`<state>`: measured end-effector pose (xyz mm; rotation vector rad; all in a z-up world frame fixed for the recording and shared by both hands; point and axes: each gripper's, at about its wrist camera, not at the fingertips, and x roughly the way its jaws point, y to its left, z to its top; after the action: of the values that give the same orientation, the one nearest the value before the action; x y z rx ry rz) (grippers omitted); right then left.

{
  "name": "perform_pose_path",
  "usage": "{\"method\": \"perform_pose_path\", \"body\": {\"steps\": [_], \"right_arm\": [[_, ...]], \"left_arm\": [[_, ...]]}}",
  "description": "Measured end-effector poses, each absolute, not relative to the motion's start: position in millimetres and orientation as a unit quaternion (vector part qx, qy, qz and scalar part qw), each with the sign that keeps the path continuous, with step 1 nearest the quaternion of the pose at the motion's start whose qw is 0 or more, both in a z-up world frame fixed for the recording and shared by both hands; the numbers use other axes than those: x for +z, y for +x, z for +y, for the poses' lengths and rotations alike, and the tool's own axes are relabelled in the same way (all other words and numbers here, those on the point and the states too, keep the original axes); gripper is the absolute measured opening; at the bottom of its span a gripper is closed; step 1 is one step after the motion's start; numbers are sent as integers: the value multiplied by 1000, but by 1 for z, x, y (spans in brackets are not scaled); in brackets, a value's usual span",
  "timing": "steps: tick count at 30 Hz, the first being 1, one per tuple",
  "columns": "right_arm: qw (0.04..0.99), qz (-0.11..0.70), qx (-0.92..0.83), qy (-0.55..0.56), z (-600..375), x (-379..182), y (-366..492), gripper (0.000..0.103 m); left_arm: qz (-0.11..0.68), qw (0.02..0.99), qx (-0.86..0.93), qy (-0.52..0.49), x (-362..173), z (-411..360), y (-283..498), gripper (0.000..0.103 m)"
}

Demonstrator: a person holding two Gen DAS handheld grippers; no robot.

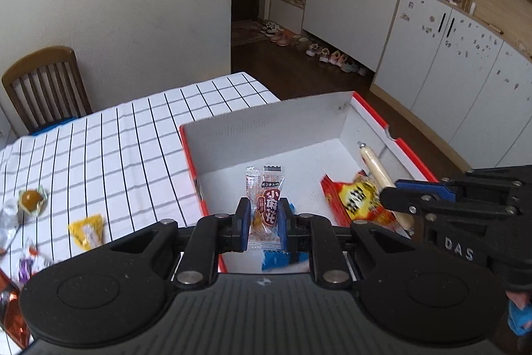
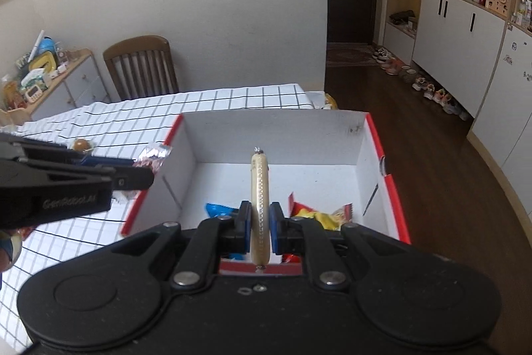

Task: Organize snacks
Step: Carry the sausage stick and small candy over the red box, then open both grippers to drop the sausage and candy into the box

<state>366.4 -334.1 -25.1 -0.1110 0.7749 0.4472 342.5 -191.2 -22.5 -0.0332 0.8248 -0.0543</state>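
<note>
A white box with a red rim (image 1: 266, 122) (image 2: 272, 122) stands on the checked tablecloth. Over its near edge my left gripper (image 1: 264, 222) is shut on a small clear packet with a dark red label (image 1: 267, 205). My right gripper (image 2: 258, 223) is shut on a pale sausage stick (image 2: 259, 188), held above the box's inside; the same sausage stick (image 1: 375, 168) shows in the left wrist view at the right gripper (image 1: 389, 198). A red-and-yellow snack bag (image 1: 359, 202) (image 2: 322, 217) and a blue packet (image 1: 276, 258) (image 2: 219, 210) lie in the box.
Loose snacks lie on the cloth left of the box: a round brown sweet in a paper cup (image 1: 31, 198) (image 2: 81, 144), a yellow triangular packet (image 1: 86, 230), a silver wrapper (image 2: 154, 155). A wooden chair (image 1: 46, 85) stands behind the table. The table edge drops to a wooden floor on the right.
</note>
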Motion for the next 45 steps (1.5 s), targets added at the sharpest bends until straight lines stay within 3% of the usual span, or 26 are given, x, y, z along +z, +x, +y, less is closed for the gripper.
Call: {"method": "perform_pose_path", "body": {"steps": [29, 40, 45], "right_arm": [[854, 465, 223, -66, -313, -86, 423, 10], [858, 455, 229, -68, -322, -80, 420, 20], [859, 452, 234, -60, -331, -74, 416, 25]], "left_arm": [[507, 862, -8, 7, -109, -206, 441, 17], [512, 859, -18, 13, -114, -210, 440, 17], [500, 866, -21, 12, -106, -207, 430, 32]]}}
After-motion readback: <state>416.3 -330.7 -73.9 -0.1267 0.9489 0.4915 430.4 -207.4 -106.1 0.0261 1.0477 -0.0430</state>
